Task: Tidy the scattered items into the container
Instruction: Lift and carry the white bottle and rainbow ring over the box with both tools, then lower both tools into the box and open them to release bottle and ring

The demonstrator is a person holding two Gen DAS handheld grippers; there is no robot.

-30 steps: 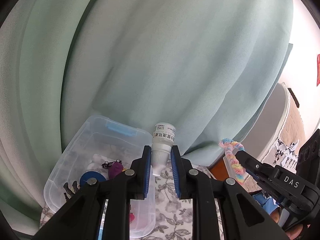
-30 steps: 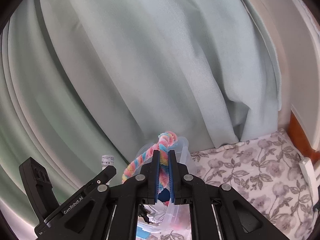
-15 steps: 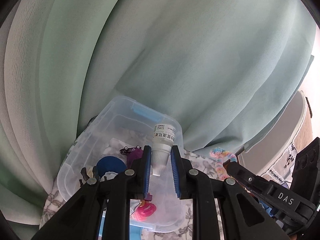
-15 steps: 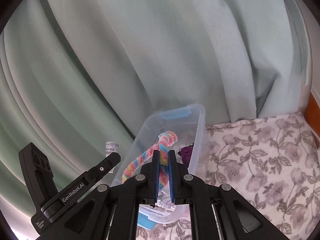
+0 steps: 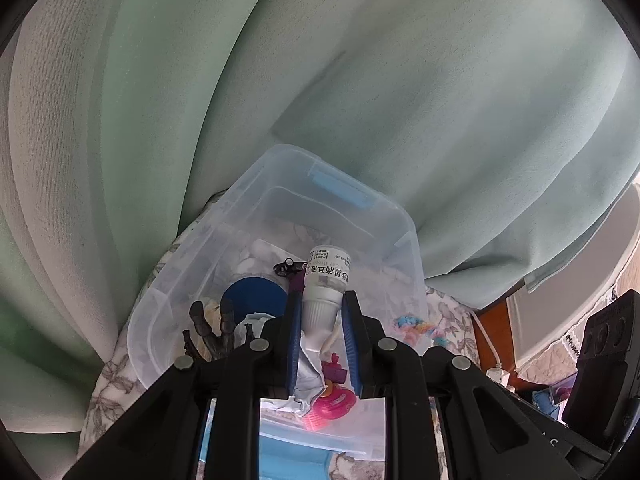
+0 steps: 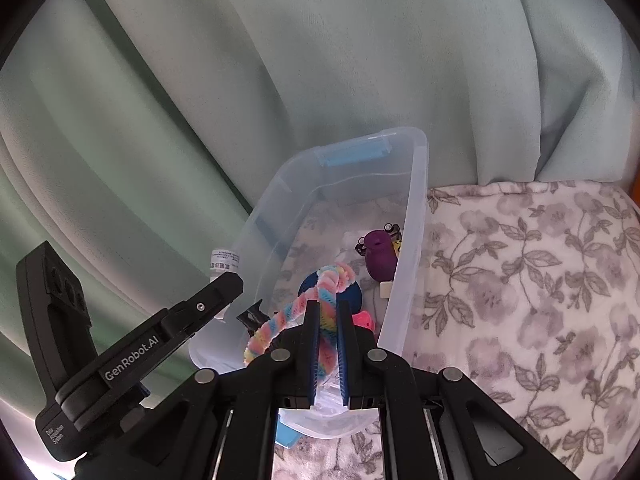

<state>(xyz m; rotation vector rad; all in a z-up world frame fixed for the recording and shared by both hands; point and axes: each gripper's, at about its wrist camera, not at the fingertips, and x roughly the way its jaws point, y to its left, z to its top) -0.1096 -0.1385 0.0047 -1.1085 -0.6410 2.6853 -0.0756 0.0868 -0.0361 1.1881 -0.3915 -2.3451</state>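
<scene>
Left wrist: left tool (image 5: pixel 322 314) clamps white labelled bottle (image 5: pixel 326 280); right tool (image 6: pixel 328 312) clamps pastel twisted rope (image 6: pixel 320 292).

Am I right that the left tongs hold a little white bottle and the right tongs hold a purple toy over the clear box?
Not quite: the right tongs hold a rainbow fuzzy twist, as the right wrist view shows. The purple toy already lies in the clear box.
</scene>
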